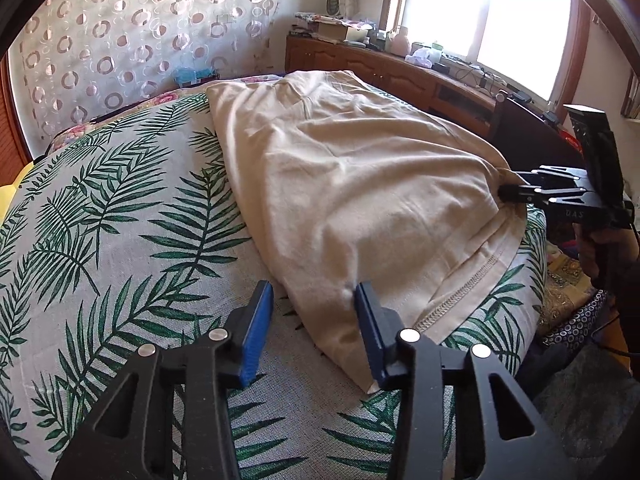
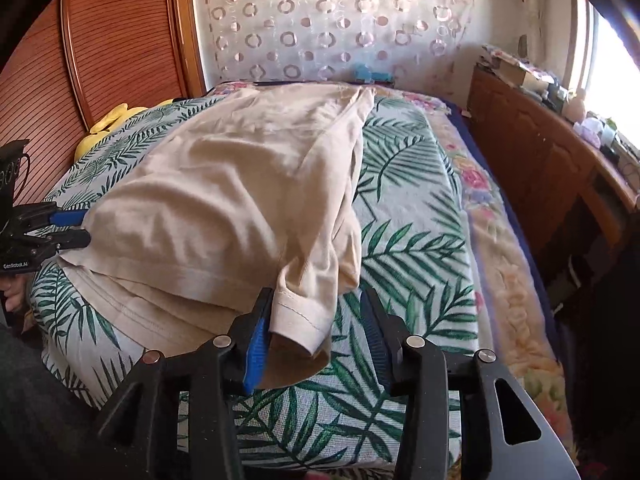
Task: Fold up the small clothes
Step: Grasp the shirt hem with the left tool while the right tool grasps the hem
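Observation:
A beige T-shirt [image 1: 352,184] lies partly folded lengthwise on the palm-leaf bedspread [image 1: 120,240]. My left gripper [image 1: 314,312] stands open over the shirt's near left corner: the cloth lies between the blue pads, against the right one and apart from the left. In the right wrist view the shirt [image 2: 224,184] has a sleeve folded over it, and the sleeve cuff [image 2: 298,320] hangs between the pads of my open right gripper [image 2: 316,328], beside the left pad. Each gripper also shows in the other's view, the right gripper [image 1: 506,192] and the left gripper [image 2: 82,228], both at the hem's ends.
A wooden cabinet [image 1: 400,68] with clutter runs along the bed's right side under a bright window. A circle-patterned curtain [image 2: 340,20] hangs behind the bed. A yellow item [image 2: 116,118] sits at the far left by a slatted wooden door [image 2: 100,40].

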The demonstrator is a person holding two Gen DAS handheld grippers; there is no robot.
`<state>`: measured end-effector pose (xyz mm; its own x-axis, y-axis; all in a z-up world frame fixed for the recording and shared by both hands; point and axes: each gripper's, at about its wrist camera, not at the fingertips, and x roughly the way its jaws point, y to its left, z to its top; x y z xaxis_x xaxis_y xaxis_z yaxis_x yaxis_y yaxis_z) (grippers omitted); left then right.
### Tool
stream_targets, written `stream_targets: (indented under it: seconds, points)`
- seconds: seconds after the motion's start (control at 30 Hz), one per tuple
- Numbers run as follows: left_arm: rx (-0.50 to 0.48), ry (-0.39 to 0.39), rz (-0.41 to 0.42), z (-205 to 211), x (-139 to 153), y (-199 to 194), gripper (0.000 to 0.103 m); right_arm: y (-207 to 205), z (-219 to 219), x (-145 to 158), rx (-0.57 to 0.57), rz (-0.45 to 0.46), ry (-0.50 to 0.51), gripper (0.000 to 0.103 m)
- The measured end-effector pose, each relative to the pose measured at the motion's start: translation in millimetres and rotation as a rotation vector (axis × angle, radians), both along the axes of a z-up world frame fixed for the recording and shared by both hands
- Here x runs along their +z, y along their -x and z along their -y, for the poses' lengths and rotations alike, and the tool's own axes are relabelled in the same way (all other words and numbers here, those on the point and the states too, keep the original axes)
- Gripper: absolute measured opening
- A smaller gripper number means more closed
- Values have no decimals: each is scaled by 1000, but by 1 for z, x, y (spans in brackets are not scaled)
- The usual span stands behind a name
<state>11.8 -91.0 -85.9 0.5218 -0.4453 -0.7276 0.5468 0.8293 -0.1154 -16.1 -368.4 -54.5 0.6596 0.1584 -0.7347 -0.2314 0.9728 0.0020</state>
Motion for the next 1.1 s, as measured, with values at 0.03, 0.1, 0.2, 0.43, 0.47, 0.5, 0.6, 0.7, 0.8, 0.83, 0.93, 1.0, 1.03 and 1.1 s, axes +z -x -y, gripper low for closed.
stream_targets:
  seconds: [0.03,0.1,0.2,0.43,0.47,0.5,0.6,0.7,0.8,0.83,0.93,1.0,1.03,1.1]
  points:
    - [-2,1,-1,0,0,1,40,-1,-1,-3,13,-18,-13,45]
    - [-6,-1,-2,1,0,2,39,1,-6,-4,23,-11,-4,45]
    - [-19,1,-7,3,1,3,34,2,-11,-3,53,-19,-16,32]
    - [-42,6,-20,8,1,2,11,1,-6,-4,59,1,-63,7]
    - [-44,8,-22,8,1,2,9,3,-4,-3,56,13,-72,7]
    - [-47,10,-24,8,1,2,6,5,-2,-1,55,21,-93,6]
    - [-43,28,-9,8,6,1,5,13,2,6,48,78,-135,6]
    - [-29,71,34,3,22,-2,5,17,3,20,45,140,-156,5]
    - [-6,103,82,-3,41,-12,4,11,1,34,58,181,-161,5]
    - [0,113,95,-4,48,-18,4,8,0,38,64,196,-154,5]
    - [24,128,131,-7,66,-42,4,-10,-1,53,72,244,-147,5]
    - [42,138,154,-8,77,-60,4,-26,-1,63,75,271,-153,5]
    - [50,144,163,-8,83,-70,4,-36,-2,68,76,284,-152,5]
    - [66,144,181,-8,90,-89,4,-55,-4,75,79,299,-142,5]
